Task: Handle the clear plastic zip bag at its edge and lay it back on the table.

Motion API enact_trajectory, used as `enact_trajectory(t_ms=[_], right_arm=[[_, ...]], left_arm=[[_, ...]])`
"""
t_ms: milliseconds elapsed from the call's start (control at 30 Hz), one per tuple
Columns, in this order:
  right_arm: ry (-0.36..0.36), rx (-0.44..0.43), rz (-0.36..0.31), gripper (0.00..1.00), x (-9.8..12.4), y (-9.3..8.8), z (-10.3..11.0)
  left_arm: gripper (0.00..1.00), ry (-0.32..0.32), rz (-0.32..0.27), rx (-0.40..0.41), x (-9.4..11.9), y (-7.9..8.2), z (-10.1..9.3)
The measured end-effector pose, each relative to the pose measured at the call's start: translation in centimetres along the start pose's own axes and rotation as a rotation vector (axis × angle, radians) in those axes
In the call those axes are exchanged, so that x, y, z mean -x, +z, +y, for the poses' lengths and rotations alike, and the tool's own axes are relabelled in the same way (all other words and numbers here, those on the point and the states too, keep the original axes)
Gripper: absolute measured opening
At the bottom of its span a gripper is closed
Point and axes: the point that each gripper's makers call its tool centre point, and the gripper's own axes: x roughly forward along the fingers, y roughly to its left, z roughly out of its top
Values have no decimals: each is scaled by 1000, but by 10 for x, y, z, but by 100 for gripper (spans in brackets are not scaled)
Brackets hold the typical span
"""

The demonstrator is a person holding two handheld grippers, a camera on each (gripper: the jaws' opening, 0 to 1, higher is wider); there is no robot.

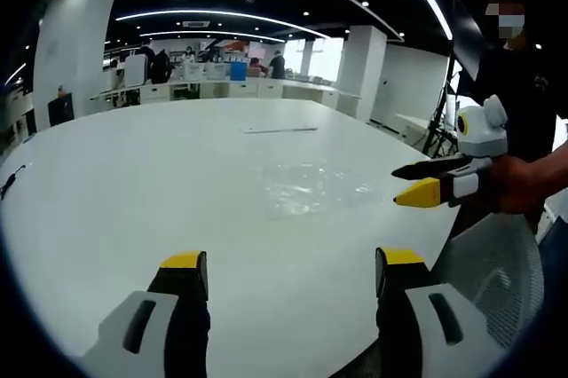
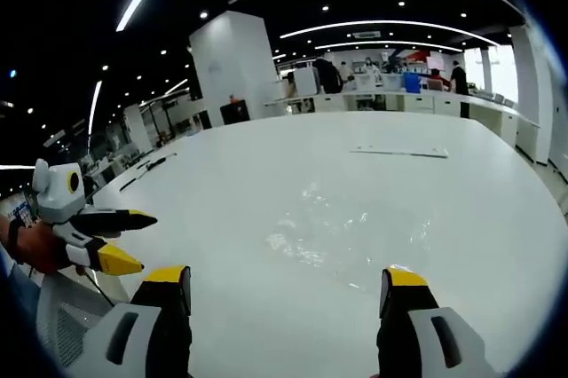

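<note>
- Clear, crinkled plastic zip bag (image 1: 312, 186) lies flat on the large white round-edged table (image 1: 133, 183), roughly mid-table. Nothing is touching it.
- Left gripper view: own left gripper (image 1: 293, 273), white body with yellow-tipped black jaws, has its jaws spread wide with nothing between them. It hovers over bare tabletop, near side of the bag and apart from it.
- Same view: right gripper (image 1: 410, 181) comes in from the right in a person's hand (image 1: 519, 185). Its yellow and black tips sit slightly parted, just beside the bag's right edge. Contact with the bag can't be confirmed.
- Right gripper view: own right gripper (image 2: 288, 289) reads jaws wide apart, empty. The bag (image 2: 364, 232) sits just ahead, between and beyond the tips.
- Right gripper view: left gripper (image 2: 127, 238) at far left, over the table edge, well apart from the bag, tips parted.
- A thin flat white strip (image 1: 279, 129) lies on the table beyond the bag.
- Background: open office with desks, white columns, ceiling light strips.
</note>
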Motion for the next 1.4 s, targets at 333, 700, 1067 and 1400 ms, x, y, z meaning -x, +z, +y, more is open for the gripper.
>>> enact_trajectory(t_ms=[333, 700, 1067, 1400], right_arm=[[14, 21, 6, 88, -16, 4, -3], [31, 43, 23, 88, -36, 8, -4], [51, 59, 31, 88, -51, 20, 2], [53, 59, 38, 85, -74, 32, -1]], left_arm=[[75, 3, -3, 8, 1, 2, 0], [73, 5, -5, 15, 2, 2, 0], [73, 7, -5, 17, 2, 1, 1], [72, 5, -13, 20, 3, 3, 0]])
